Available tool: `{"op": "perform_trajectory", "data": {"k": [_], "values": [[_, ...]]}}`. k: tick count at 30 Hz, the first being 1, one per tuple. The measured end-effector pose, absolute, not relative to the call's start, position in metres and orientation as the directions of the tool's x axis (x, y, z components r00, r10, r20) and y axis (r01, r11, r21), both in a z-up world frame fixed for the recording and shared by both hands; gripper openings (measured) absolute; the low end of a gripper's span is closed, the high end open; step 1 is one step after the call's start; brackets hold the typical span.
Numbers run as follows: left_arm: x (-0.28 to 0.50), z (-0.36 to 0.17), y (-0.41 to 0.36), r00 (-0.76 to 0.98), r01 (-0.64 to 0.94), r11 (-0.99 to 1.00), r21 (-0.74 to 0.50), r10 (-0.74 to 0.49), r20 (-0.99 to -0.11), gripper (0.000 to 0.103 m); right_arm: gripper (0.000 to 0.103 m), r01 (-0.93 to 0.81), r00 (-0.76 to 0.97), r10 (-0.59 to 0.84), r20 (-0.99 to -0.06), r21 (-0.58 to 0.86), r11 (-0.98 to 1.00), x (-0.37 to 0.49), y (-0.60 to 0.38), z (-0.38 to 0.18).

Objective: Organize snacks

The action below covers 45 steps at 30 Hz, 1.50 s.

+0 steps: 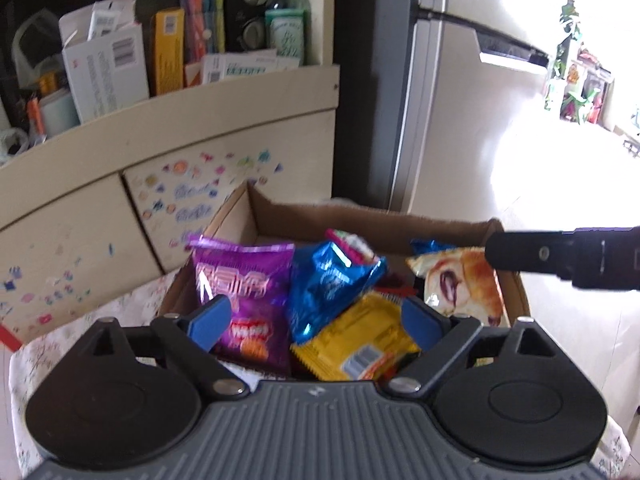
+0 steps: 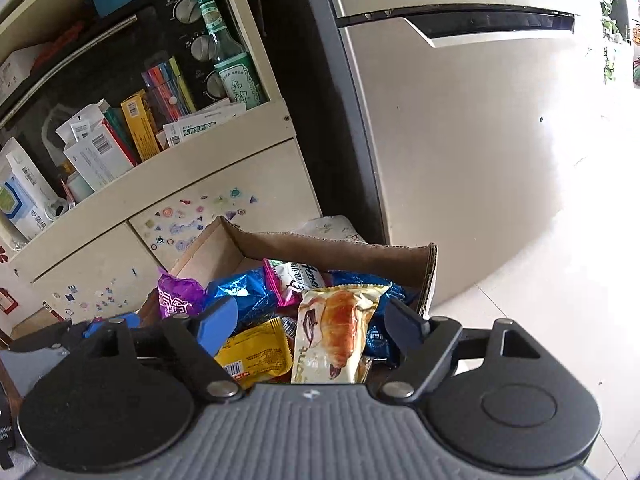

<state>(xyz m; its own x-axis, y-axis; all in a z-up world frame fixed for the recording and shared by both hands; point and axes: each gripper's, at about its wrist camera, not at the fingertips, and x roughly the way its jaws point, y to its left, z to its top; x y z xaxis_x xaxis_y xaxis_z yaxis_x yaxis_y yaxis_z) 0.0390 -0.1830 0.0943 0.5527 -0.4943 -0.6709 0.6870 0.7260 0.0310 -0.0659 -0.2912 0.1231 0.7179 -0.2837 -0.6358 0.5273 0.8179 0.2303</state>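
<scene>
A: Left wrist view first. Left tongs (image 1: 316,322) spread wide, nothing pinched — blue fingertips (image 1: 210,320) hanging above the cardboard box (image 1: 360,220) of snacks.

B: Inside the box?

A: Purple packet (image 1: 240,280) at the left, blue foil packet (image 1: 332,284) leaning against it, yellow packet (image 1: 360,340) lying nearest, croissant packet (image 1: 464,284) at the right wall. Black end of the right tongs (image 1: 560,256) reaching in from the right, above the croissant packet.

B: Around the box?

A: Flowered cloth (image 1: 100,328) on the tabletop under it, cream cabinet (image 1: 180,120) with stickers behind, fridge (image 1: 460,120) to the right.

A: Right wrist view now. Right tongs (image 2: 316,326) released too, gripping nothing — croissant packet (image 2: 336,336) lying between the fingertips, apart from both pads.

B: The rest?

A: Yellow packet (image 2: 256,356) just left of it, blue foil packet (image 2: 244,292) and purple packet (image 2: 178,294) further left, a pink-edged packet (image 2: 296,280) behind. All inside the same cardboard box (image 2: 340,254). Left tongs (image 2: 48,340) partly visible at the left edge.
</scene>
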Motion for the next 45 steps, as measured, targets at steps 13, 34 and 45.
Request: {"op": "perform_trajectory", "data": {"k": [13,34,45], "values": [[0.031,0.092,-0.156,0.536,0.637,0.771,0.015,-0.429,-0.727,0.096,0.093,0.555,0.688,-0.306,-0.658,0.206,0.806,-0.066,-0.274,0.124],[0.035,0.096,-0.143,0.560,0.577,0.813,0.072,-0.330,-0.760,0.098,0.102,0.680,0.571,-0.384,-0.726,0.157,0.716,-0.084,-0.261,0.111],[0.045,0.095,-0.143,0.571,0.538,0.837,0.097,-0.278,-0.772,0.101,0.102,0.696,0.489,-0.398,-0.776,0.071,0.715,-0.069,-0.258,0.093]]}}
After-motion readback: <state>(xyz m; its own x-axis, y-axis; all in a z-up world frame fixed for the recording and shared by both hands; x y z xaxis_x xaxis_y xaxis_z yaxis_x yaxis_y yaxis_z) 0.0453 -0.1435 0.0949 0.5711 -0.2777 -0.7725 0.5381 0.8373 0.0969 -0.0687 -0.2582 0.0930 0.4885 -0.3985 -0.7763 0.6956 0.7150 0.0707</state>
